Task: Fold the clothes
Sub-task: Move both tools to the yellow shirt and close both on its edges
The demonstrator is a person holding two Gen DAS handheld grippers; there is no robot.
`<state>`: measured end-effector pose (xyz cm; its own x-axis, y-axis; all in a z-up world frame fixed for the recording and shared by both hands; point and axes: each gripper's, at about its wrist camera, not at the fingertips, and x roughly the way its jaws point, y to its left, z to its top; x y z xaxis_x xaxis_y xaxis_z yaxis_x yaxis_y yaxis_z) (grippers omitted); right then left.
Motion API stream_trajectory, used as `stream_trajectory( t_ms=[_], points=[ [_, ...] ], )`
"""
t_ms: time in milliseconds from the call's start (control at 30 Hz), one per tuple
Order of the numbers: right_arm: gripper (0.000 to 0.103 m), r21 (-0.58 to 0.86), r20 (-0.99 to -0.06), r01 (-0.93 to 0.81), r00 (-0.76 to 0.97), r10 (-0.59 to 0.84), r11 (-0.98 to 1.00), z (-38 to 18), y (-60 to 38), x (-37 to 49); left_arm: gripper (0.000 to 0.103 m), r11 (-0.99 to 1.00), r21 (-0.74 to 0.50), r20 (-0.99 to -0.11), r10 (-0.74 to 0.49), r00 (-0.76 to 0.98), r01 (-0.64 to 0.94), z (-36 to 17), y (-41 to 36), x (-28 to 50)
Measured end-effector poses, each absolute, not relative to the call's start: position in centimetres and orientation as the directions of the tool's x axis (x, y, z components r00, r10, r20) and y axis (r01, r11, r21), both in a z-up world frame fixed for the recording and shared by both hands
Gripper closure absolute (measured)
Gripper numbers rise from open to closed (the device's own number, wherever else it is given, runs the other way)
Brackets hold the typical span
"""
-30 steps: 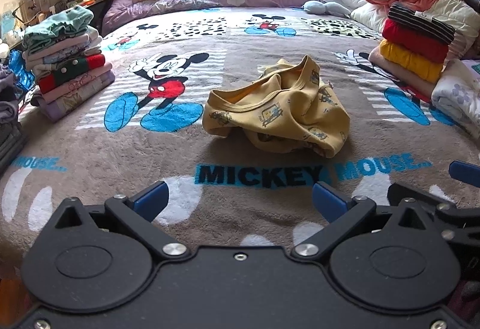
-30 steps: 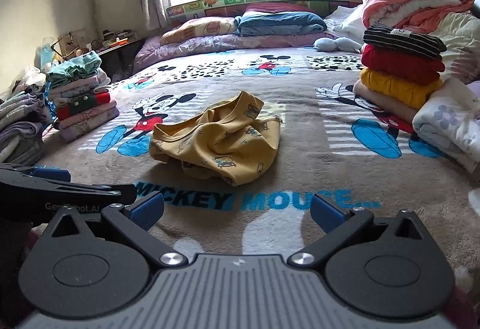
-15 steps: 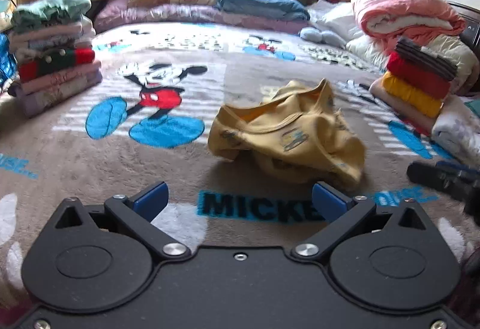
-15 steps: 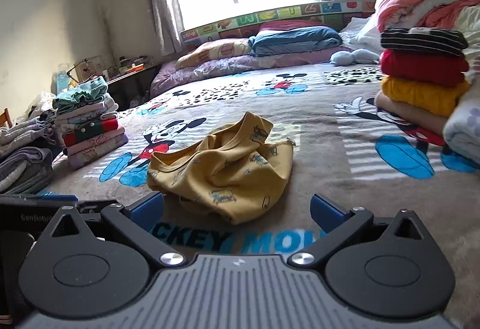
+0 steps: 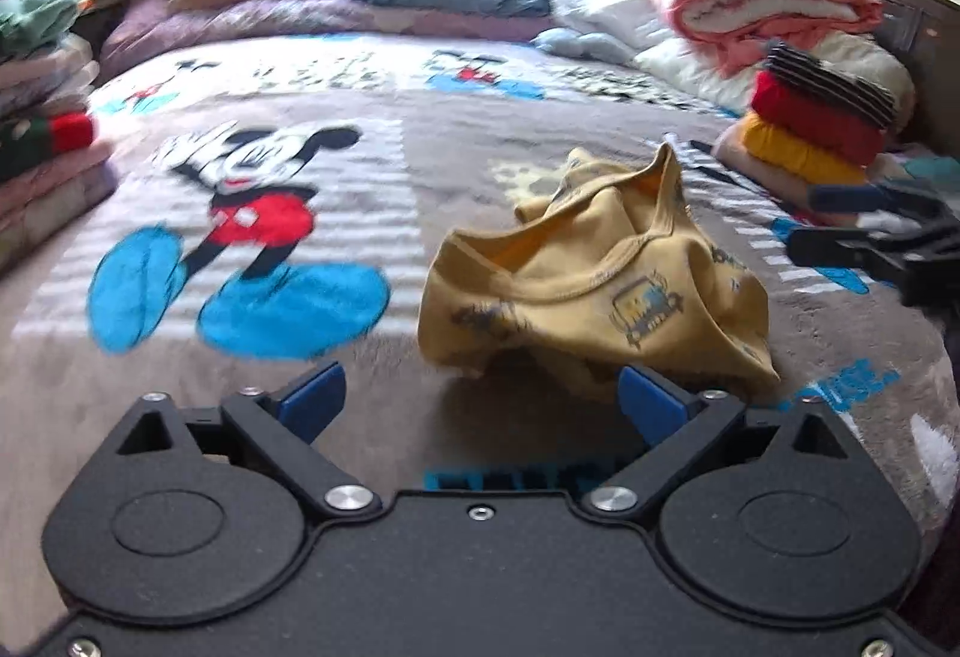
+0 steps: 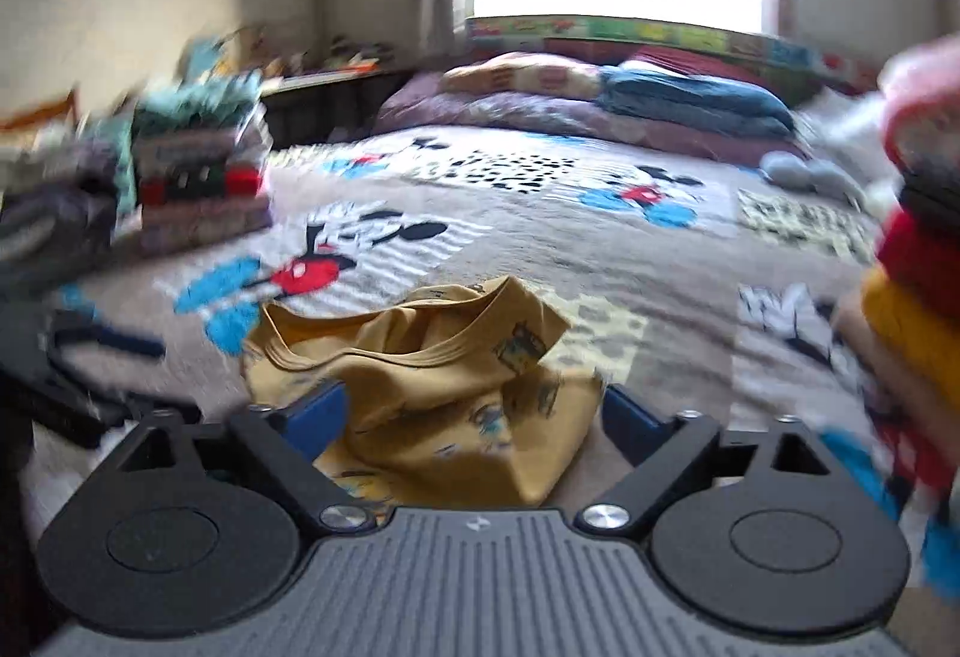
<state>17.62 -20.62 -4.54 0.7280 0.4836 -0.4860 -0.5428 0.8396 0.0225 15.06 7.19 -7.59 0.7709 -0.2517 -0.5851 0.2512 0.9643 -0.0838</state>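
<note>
- The yellow shirt (image 5: 594, 285) lies crumpled in the middle of the bed cover (image 5: 420, 165), apart from the folded piles (image 5: 804, 129) at the sides, so you have room to spread it.
- Your left gripper (image 5: 480, 399) is closing but empty; the shirt is just ahead of it.
- Your right gripper (image 6: 474, 417) is also closing, with cloth between its fingers, not yet pinched.

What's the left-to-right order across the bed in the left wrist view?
Folded clothes stack → Mickey print → yellow garment → red and yellow folded stack, right gripper in front of it.
</note>
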Motion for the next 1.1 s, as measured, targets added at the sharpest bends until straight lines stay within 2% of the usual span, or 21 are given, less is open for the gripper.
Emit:
stream_trajectory(
  t_ms=[33,100,200,367,533,667,733,767,800,833,900,1100],
  points=[
    [0.019,-0.006,-0.496,-0.562,0.72,0.486,0.827,-4.5,-20.5,18.3,0.016,0.959,-0.068,-0.581,-0.263,0.77,0.275,-7.7,7.3,15.5],
    [0.03,-0.06,-0.523,-0.606,0.696,0.492,0.793,-4.5,-20.3,19.9,0.023,0.946,-0.038,-0.565,-0.286,0.774,0.321,-7.8,7.4,16.1],
    [0.036,-0.127,-0.561,-0.657,0.665,0.493,0.743,-4.7,-19.9,22.0,0.031,0.923,-0.088,-0.552,-0.359,0.753,0.375,-8.1,8.6,17.2],
    [0.039,-0.225,-0.599,-0.747,0.613,0.516,0.626,-5.0,-19.1,24.9,0.031,0.884,-0.194,-0.522,-0.46,0.718,0.425,-8.8,10.6,18.4],
    [0.038,-0.229,-0.621,-0.84,0.516,0.59,0.493,-4.3,-18.6,27.2,0.031,0.84,-0.317,-0.468,-0.543,0.698,0.44,-9.1,12.4,19.7],
    [0.039,-0.176,-0.647,-0.894,0.42,0.637,0.411,-4.1,-17.8,29.2,0.038,0.809,-0.355,-0.447,-0.587,0.675,0.468,-9.4,12.6,20.4],
    [0.047,-0.131,-0.67,-0.913,0.369,0.644,0.387,-4.3,-17.5,29.9,0.051,0.806,-0.351,-0.453,-0.592,0.667,0.477,-9.5,12.2,20.6],
    [0.063,-0.109,-0.682,-0.92,0.345,0.645,0.376,-4.5,-17.4,30.3,0.066,0.809,-0.347,-0.459,-0.588,0.667,0.475,-9.7,12.1,20.7],
    [0.075,-0.09,-0.692,-0.925,0.325,0.645,0.369,-4.7,-17.3,30.5,0.07,0.813,-0.342,-0.465,-0.582,0.667,0.472,-9.8,12.1,20.8],
    [0.077,-0.078,-0.698,-0.928,0.312,0.645,0.365,-4.9,-17.2,30.6,0.075,0.817,-0.337,-0.471,-0.577,0.667,0.469,-9.9,12.0,20.9],
    [0.091,-0.075,-0.692,-0.927,0.314,0.65,0.368,-4.8,-17.6,30.1,0.094,0.816,-0.33,-0.453,-0.578,0.678,0.475,-9.7,12.1,20.5],
    [0.092,-0.104,-0.635,-0.89,0.403,0.659,0.444,-2.1,-19.6,27.6,0.097,0.829,-0.3,-0.353,-0.557,0.752,0.473,-7.4,12.0,18.0]
  ],
)
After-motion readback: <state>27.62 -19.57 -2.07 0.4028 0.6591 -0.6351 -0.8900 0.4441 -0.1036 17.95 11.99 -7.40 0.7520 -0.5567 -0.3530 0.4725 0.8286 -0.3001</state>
